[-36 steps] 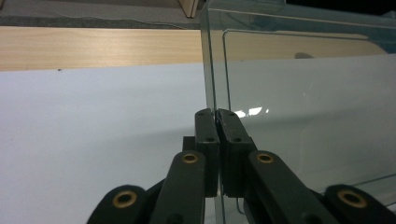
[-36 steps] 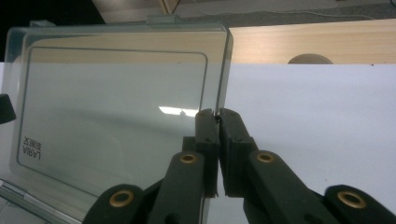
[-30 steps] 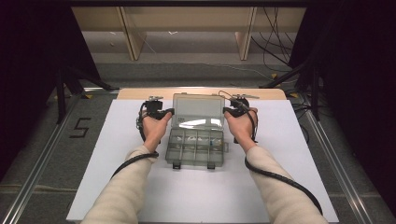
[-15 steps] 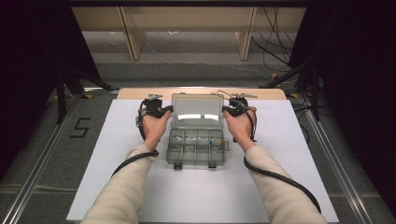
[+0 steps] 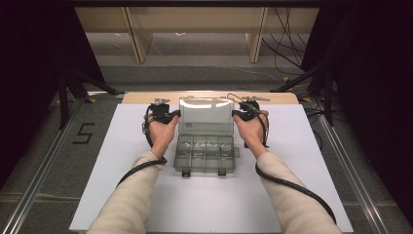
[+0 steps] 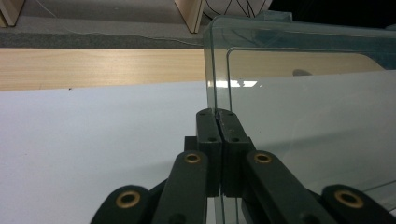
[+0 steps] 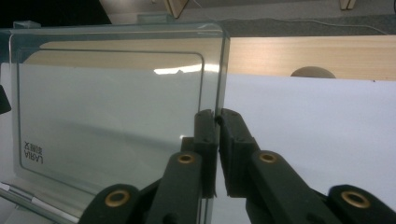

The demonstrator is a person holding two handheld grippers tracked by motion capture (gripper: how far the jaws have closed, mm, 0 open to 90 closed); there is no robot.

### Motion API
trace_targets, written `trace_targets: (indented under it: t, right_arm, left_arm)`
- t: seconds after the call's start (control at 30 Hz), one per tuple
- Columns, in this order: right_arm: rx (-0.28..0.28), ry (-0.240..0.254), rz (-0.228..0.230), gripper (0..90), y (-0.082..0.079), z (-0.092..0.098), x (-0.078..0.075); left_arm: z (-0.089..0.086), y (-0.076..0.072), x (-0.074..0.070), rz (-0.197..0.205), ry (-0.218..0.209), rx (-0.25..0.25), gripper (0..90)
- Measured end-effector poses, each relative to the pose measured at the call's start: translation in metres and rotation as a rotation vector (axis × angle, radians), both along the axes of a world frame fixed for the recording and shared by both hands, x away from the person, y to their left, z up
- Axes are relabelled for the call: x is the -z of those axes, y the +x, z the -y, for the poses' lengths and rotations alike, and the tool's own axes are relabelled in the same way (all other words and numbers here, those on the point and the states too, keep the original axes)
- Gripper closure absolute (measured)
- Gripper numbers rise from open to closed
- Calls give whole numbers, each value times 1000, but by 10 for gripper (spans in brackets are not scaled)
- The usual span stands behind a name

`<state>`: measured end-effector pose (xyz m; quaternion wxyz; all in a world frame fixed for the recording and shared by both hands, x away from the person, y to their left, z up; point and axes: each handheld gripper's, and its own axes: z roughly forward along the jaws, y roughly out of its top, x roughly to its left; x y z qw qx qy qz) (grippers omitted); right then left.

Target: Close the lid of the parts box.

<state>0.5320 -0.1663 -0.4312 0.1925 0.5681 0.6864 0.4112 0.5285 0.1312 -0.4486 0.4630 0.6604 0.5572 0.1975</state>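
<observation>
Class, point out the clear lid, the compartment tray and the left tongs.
clear lid (image 5: 205, 114), high view, middle of the raised panel.
compartment tray (image 5: 204, 165), high view, front wall.
left tongs (image 6: 217, 113), left gripper view, between the tips clamping the lid's edge.

Contents of the organizer box (image 5: 204, 152) compartments too small to tell

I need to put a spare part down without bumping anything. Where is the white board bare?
Bare: the white board left of the left forearm, its right part beyond the right forearm, and the near strip between the sleeves below the clear organizer box. Crowded: mid-board, where each hand-held gripper clamps a side edge of the raised lid.
</observation>
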Motion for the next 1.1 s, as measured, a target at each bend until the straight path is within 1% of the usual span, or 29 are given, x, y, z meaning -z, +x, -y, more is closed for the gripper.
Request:
trace_targets:
  t: [0.03, 0.07, 0.1, 0.13, 0.2, 0.23, 0.27, 0.3, 0.37, 0.43, 0.47, 0.5, 0.57, 0.6, 0.63, 0.7, 0.73, 0.77, 0.8, 0.83, 0.93, 1.0, 1.1]
  right_arm:
    - [5, 2, 11, 841, 1, 0, 0]
    - [-5, -10, 25, 825, 3, 0, -1]
    - [8, 3, 16, 822, 4, -1, -3]
    - [15, 14, 18, 822, 5, -1, -4]
    - [8, 2, 17, 832, 8, 0, -7]
    - [13, -3, 19, 838, 9, -1, -8]
    - [27, 11, 1, 838, 8, -3, -9]
    - [14, -15, 17, 840, 10, -1, -8]
    - [17, -14, 0, 859, 11, -2, -8]
    - [27, -15, 1, 870, 11, -2, -7]
    - [33, -5, 0, 874, 10, -3, -7]
    - [43, -7, -2, 875, 9, -3, -7]
    - [43, -12, 2, 877, 8, -4, -9]
    - [39, -11, 10, 878, 8, -3, -9]
    - [49, -7, 10, 879, 7, -3, -10]
    - [46, -4, 16, 879, 6, -2, -10]
    - [52, 6, 5, 880, 5, -3, -11]
    - [55, 8, 11, 881, 4, -4, -11]
    - [39, -5, 29, 881, 5, -2, -11]
    - [36, -8, 34, 881, 4, -2, -11]
    - [35, -9, 36, 880, 4, -2, -11]
    - [35, -9, 26, 880, 3, -3, -13]
    - [30, -11, 32, 880, 3, -3, -13]
  left_arm:
    - [1, 0, 0, 0, -4, -4, 889]
    - [1, 0, 0, 0, -3, -3, 889]
    - [1, 0, 0, 1, -6, -3, 889]
    - [1, 0, 0, 4, -7, -2, 889]
    - [1, 0, 0, 5, -11, 2, 889]
    - [1, 0, 0, 5, -10, 3, 889]
    - [0, 0, 0, 5, -10, 4, 889]
    - [0, 0, 0, 5, -9, 5, 889]
    - [0, 0, 1, 8, -9, 5, 888]
    - [0, -1, 0, 6, -9, 11, 887]
    - [-1, -1, 0, 8, -6, 15, 885]
    - [-1, 0, 0, 13, 0, 28, 881]
    - [-2, 0, -1, 16, -8, 29, 871]
    - [-2, 1, -1, 21, -16, 35, 867]
    - [-2, 2, -1, 26, -22, 42, 863]
    - [-2, 5, -3, 40, -31, 38, 837]
    - [-2, 6, -4, 44, -37, 34, 824]
    - [-2, 7, -6, 40, -40, 38, 823]
    - [-2, 9, -7, 35, -33, 44, 823]
    - [-2, 10, -8, 31, -34, 39, 824]
    - [-3, 13, -8, 4, -35, 41, 829]
    - [-2, 13, -8, -4, -23, 38, 836]
    - [-2, 13, -8, -6, -17, 37, 856]
